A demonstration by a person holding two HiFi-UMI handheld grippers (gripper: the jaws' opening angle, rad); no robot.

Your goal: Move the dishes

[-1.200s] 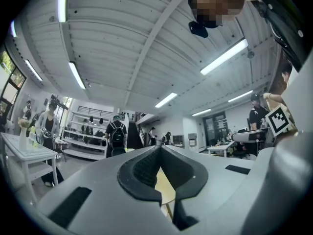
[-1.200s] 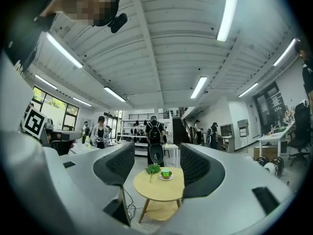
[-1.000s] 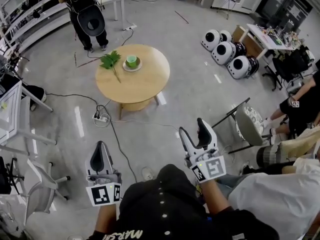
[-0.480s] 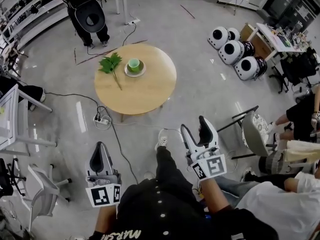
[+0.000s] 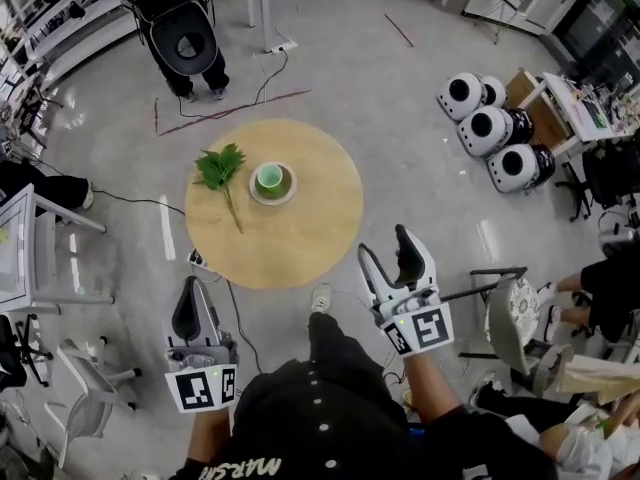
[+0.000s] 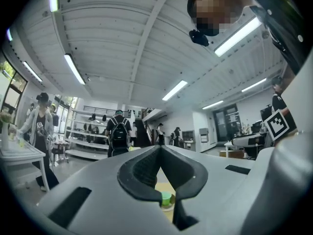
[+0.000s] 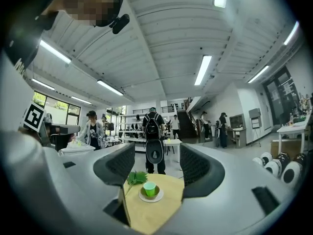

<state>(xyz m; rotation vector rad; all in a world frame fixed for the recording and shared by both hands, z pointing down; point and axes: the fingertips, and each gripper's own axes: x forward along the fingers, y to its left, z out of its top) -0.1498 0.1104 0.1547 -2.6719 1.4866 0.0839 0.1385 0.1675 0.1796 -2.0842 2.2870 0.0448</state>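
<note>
A round wooden table (image 5: 300, 228) stands ahead on the grey floor. On it sits a green cup (image 5: 269, 177) in a pale saucer (image 5: 283, 196), with a leafy green sprig (image 5: 220, 168) to its left. My left gripper (image 5: 190, 313) is held level short of the table's near edge, shut and empty; past its jaws the left gripper view shows the cup (image 6: 166, 198). My right gripper (image 5: 388, 253) stands open and empty by the table's near right edge. Between its pads (image 7: 115, 166) the right gripper view shows the cup (image 7: 149, 189), saucer (image 7: 150, 198) and sprig (image 7: 137, 178).
A person in black with a round bag (image 5: 185, 38) stands beyond the table. White dome-shaped robots (image 5: 490, 123) sit at the right, a folding chair (image 5: 505, 318) near right. Cables and a power strip (image 5: 198, 261) lie by the table's left; a white desk (image 5: 30, 248) and an office chair (image 5: 85, 388) stand left.
The table with cup and sprig has come nearer and lower in the head view as the person walks toward it. Both grippers keep their pose, left shut, right open.
</note>
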